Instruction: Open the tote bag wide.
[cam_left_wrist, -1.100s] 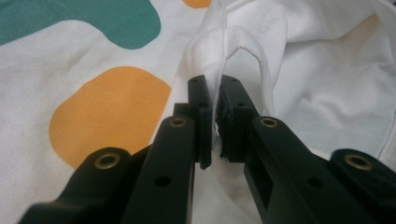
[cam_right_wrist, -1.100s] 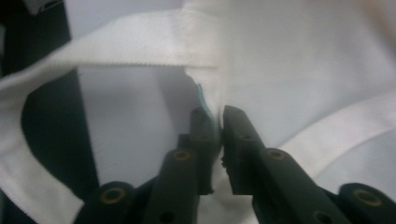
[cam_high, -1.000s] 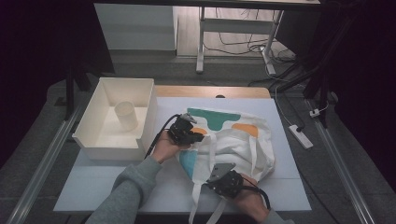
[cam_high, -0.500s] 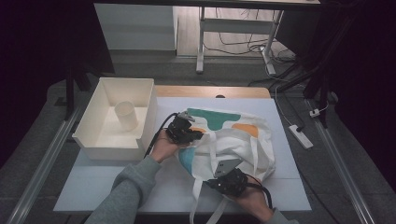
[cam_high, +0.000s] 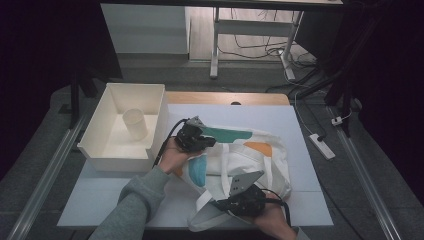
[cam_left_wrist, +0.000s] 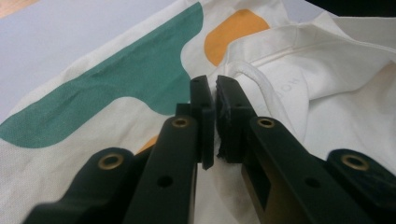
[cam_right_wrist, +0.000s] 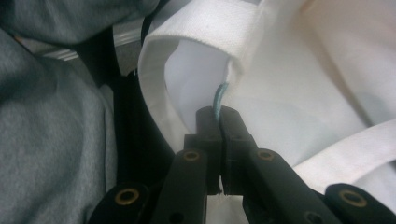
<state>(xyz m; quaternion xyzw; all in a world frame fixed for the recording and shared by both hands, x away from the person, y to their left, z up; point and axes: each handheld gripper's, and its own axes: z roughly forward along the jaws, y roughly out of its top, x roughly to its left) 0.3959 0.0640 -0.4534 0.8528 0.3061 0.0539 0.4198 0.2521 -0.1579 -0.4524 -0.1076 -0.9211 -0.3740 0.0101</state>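
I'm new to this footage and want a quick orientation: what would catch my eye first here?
First, the cream tote bag with teal and orange patches, lying crumpled mid-table. Each hand pinches its cloth with a black tool: the left tool shut on the bag's far left edge, the right tool shut on a fold at the near edge beside a white strap. To the left sits a white tray holding a pale cup.
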